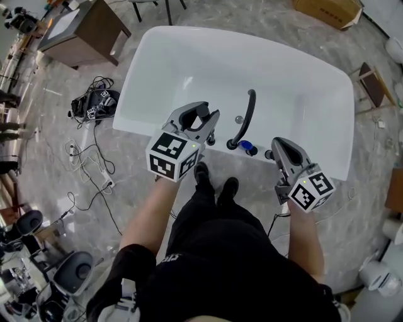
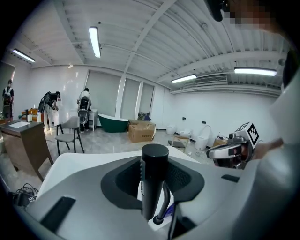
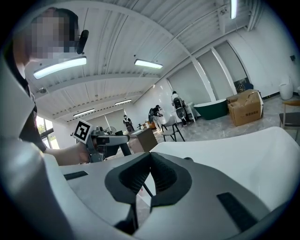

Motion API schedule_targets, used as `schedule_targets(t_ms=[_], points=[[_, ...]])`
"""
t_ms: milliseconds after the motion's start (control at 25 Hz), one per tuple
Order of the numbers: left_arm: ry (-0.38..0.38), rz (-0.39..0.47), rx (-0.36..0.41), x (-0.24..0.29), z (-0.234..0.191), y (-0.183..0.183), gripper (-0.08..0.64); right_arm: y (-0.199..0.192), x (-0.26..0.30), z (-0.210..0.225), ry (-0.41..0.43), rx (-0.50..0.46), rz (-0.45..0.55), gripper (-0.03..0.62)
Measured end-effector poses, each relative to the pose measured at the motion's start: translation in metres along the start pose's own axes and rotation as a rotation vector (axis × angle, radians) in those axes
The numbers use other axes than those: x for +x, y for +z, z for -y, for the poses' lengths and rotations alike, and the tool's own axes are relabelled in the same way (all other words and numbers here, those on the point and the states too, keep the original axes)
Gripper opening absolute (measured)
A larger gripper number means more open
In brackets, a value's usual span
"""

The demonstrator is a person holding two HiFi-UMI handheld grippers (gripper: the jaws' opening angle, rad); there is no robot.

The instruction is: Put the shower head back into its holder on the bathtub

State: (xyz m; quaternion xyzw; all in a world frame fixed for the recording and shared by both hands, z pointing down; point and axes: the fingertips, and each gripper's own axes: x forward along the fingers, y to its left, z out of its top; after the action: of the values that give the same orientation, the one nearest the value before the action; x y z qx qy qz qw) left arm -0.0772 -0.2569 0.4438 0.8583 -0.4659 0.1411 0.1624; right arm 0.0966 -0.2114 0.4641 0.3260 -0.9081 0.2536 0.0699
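Note:
The white bathtub lies in front of me, with a black arched faucet on its near rim. My left gripper hovers over that rim, left of the faucet. It is shut on the black cylindrical shower head, which stands upright between the pads with its hose hanging below. In the left gripper view the left gripper points across the tub. My right gripper is at the rim to the right of the faucet, pads together and holding nothing. The holder itself is hidden behind the left gripper.
A blue item sits at the faucet's base. Cables and a black device lie on the floor at the left, beside a wooden cabinet. A cardboard box stands beyond the tub. My shoes are against the tub's near side.

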Motion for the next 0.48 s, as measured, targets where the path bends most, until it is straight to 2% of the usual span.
schedule_targets(t_ms=[200, 480], points=[[-0.008, -0.086, -0.024, 0.018, -0.002, -0.047, 0.137, -0.025, 0.004, 0.009, -0.010, 0.037, -0.022, 0.015], [0.006, -0.176, -0.050, 0.040, -0.016, -0.092, 0.138, -0.041, 0.009, 0.017, -0.014, 0.068, -0.027, 0.015]])
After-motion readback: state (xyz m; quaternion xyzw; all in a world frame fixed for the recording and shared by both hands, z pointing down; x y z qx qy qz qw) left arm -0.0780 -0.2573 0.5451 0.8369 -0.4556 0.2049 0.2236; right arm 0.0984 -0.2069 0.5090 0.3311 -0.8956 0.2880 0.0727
